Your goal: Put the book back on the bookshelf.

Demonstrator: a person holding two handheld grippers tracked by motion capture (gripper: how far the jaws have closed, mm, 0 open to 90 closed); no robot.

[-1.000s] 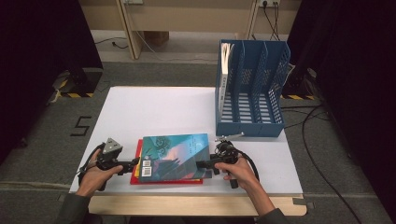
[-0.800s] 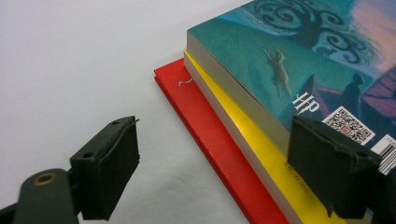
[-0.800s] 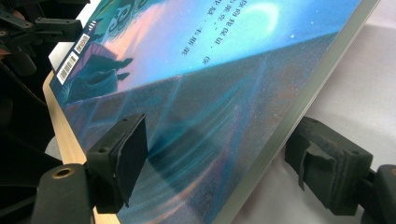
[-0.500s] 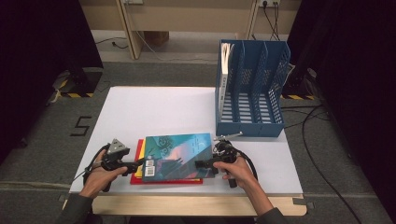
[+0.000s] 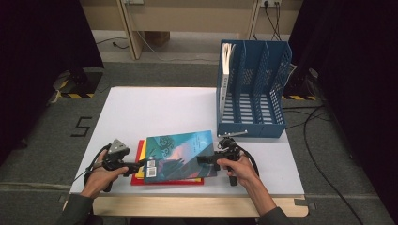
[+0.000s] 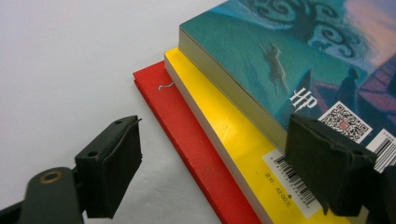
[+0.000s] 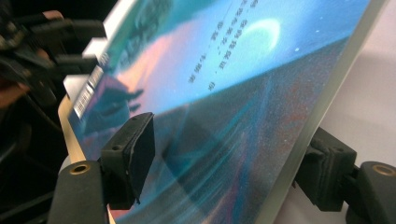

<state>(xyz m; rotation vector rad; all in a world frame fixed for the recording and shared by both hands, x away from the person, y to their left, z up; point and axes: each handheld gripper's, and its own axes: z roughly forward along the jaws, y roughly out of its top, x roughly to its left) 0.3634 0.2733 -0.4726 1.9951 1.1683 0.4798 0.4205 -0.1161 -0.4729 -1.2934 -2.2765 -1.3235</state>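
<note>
Your right gripper [image 5: 206,159] clamps the right edge of the teal paperback [image 5: 180,154], one jaw on the cover, one beneath, that edge tilted up off the stack. The book tops a yellow book [image 6: 219,135] and a red book [image 6: 187,140] near the table's [image 5: 155,108] front edge. Your left gripper [image 5: 140,163] stands wide open at the stack's left edge, holding nothing. Blue file rack [image 5: 253,89] sits behind, well apart.
</note>
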